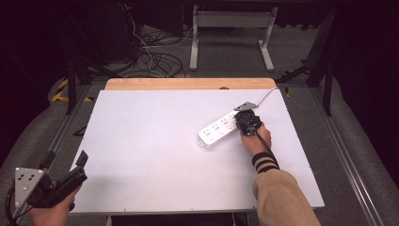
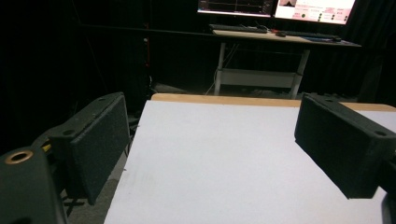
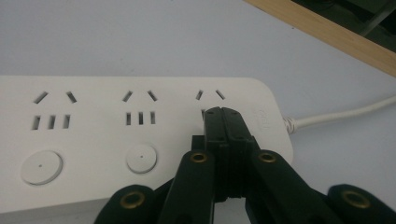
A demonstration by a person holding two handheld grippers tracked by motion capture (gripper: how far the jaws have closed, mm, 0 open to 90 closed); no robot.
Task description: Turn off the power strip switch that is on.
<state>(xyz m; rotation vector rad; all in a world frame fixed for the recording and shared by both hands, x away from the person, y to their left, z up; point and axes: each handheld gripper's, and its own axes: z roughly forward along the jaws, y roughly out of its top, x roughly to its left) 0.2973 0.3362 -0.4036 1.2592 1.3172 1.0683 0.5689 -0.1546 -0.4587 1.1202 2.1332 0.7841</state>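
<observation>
Power strip (image 1: 219, 130) lies right of centre on white table (image 1: 141, 141), cord to far edge. Right gripper (image 3: 223, 116), jaws closed together, tips on 3rd outlet's switch spot (prob. pressing): push straight down, no sideways slip. Left gripper (image 1: 80, 162) idle at near-left corner, jaws wide, empty. Right gripper view shows 2 round buttons (image 3: 141, 158); high view too coarse.

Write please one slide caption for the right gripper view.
Closed right tongs press down on a white power strip, near its cable end.
</observation>
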